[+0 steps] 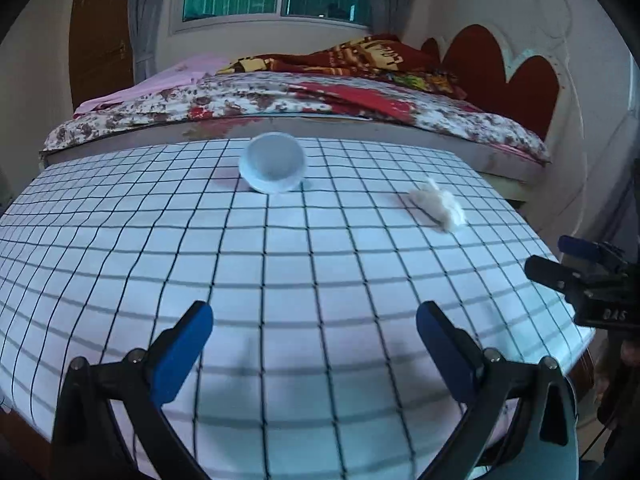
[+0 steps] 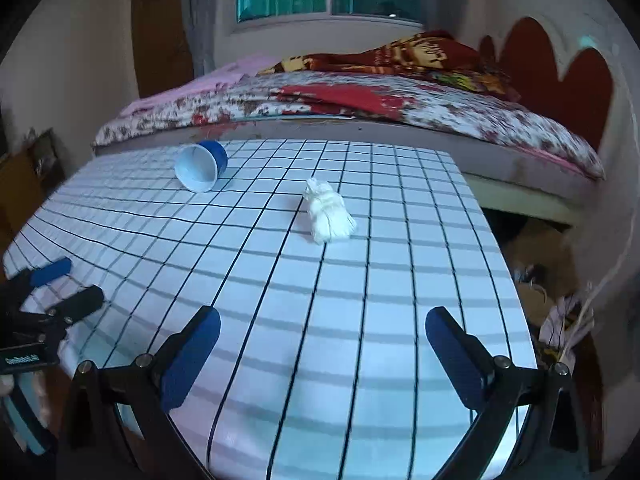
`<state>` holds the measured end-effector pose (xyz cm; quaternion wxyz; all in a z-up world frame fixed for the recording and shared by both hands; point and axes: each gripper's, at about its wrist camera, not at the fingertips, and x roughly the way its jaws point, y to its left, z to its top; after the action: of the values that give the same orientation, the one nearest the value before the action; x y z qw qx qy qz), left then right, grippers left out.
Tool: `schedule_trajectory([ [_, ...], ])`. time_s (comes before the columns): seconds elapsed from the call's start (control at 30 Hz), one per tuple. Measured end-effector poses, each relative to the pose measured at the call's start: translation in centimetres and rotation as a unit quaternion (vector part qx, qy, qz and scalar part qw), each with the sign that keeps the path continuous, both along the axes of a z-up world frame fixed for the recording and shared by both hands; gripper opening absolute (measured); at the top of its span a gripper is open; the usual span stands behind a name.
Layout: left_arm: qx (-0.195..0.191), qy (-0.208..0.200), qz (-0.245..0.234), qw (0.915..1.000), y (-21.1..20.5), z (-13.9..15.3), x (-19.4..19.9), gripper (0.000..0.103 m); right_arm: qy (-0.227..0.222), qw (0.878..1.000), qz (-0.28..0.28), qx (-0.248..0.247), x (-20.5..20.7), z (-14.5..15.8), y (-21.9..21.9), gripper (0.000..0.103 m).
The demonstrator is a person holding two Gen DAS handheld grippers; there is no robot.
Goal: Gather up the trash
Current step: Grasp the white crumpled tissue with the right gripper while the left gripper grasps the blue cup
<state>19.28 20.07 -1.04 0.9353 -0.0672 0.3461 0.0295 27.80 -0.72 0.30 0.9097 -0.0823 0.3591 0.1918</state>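
A blue paper cup (image 1: 273,168) (image 2: 201,168) lies on its side at the far part of the table, its white mouth turned toward me. A crumpled white tissue (image 1: 439,204) (image 2: 329,212) lies to the right of it. My left gripper (image 1: 314,344) hovers open over the near table, nothing between its blue pads. My right gripper (image 2: 323,350) is open too, well short of the tissue. Each gripper shows at the edge of the other's view: the right gripper (image 1: 560,258) and the left gripper (image 2: 70,284), both with fingers apart.
The table (image 1: 280,280) wears a white cloth with a black grid. Behind it stands a bed (image 1: 300,100) with floral and red blankets and a heart headboard. Cardboard and clutter (image 2: 548,272) lie on the floor right of the table.
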Motion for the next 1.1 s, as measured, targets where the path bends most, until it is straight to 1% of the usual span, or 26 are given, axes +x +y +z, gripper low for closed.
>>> schedule_trajectory([
  [0.03, 0.001, 0.001, 0.001, 1.0, 0.4, -0.1, 0.4, 0.101, 0.005, 1.0, 0.002, -0.001, 1.2, -0.3, 0.5, 0.103],
  [0.13, 0.005, 0.007, 0.006, 0.9999, 1.4, -0.6, 2.2, 0.101, 0.017, 1.0, 0.007, -0.011, 4.5, -1.4, 2.1, 0.098],
  [0.2, 0.006, 0.011, 0.012, 0.9998, 2.2, -0.9, 3.7, 0.101, 0.025, 0.999, 0.01, -0.018, 6.9, -2.1, 3.0, 0.093],
  [0.27, 0.002, 0.013, 0.014, 0.9998, 3.0, -1.1, 4.7, 0.102, 0.032, 0.999, 0.01, -0.022, 8.6, -2.6, 3.4, 0.088],
  [0.37, 0.002, 0.015, 0.018, 0.9997, 3.6, -1.3, 6.8, 0.102, 0.048, 0.998, 0.006, -0.036, 11.2, -3.7, 4.1, 0.086],
  [0.43, 0.005, 0.018, 0.017, 0.9997, 3.8, -1.5, 7.9, 0.102, 0.057, 0.998, 0.006, -0.038, 12.3, -4.3, 4.2, 0.08],
  [0.47, 0.008, 0.018, 0.018, 0.9996, 3.9, -1.4, 8.5, 0.102, 0.061, 0.997, 0.009, -0.039, 12.7, -4.5, 4.4, 0.071],
  [0.5, 0.009, 0.015, 0.022, 0.9996, 4.1, -1.3, 9.1, 0.102, 0.067, 0.997, 0.013, -0.04, 13.1, -4.8, 4.6, 0.064],
  [0.53, 0.008, 0.013, 0.023, 0.9996, 4.3, -1.2, 9.8, 0.102, 0.071, 0.997, 0.017, -0.04, 13.5, -5.0, 4.8, 0.05],
  [0.57, 0.007, 0.013, 0.025, 0.9996, 4.5, -1.3, 10.3, 0.102, 0.073, 0.996, 0.02, -0.04, 13.8, -5.2, 5.1, 0.042],
  [0.63, 0.008, 0.015, 0.03, 0.9994, 4.8, -1.3, 11.8, 0.102, 0.07, 0.996, 0.022, -0.041, 14.4, -5.3, 5.5, 0.038],
  [0.7, 0.01, 0.014, 0.034, 0.9993, 5.0, -1.5, 13.0, 0.102, 0.075, 0.996, 0.022, -0.031, 15.3, -5.3, 5.9, 0.036],
  [0.77, 0.012, 0.017, 0.032, 0.9993, 4.9, -1.6, 14.4, 0.102, 0.074, 0.997, 0.02, -0.026, 16.3, -5.2, 6.5, 0.036],
  [0.87, 0.024, 0.015, 0.031, 0.9991, 4.3, -1.7, 15.7, 0.102, 0.071, 0.997, 0.02, -0.018, 17.5, -4.9, 7.4, 0.036],
  [1.03, 0.047, 0.025, 0.036, 0.9979, 3.9, -2.4, 17.8, 0.102, 0.075, 0.997, 0.015, -0.011, 19.5, -5.1, 8.6, 0.036],
  [1.1, 0.042, 0.029, 0.035, 0.9981, 4.3, -2.6, 18.3, 0.102, 0.076, 0.997, 0.014, -0.006, 20.2, -5.1, 8.8, 0.036],
])
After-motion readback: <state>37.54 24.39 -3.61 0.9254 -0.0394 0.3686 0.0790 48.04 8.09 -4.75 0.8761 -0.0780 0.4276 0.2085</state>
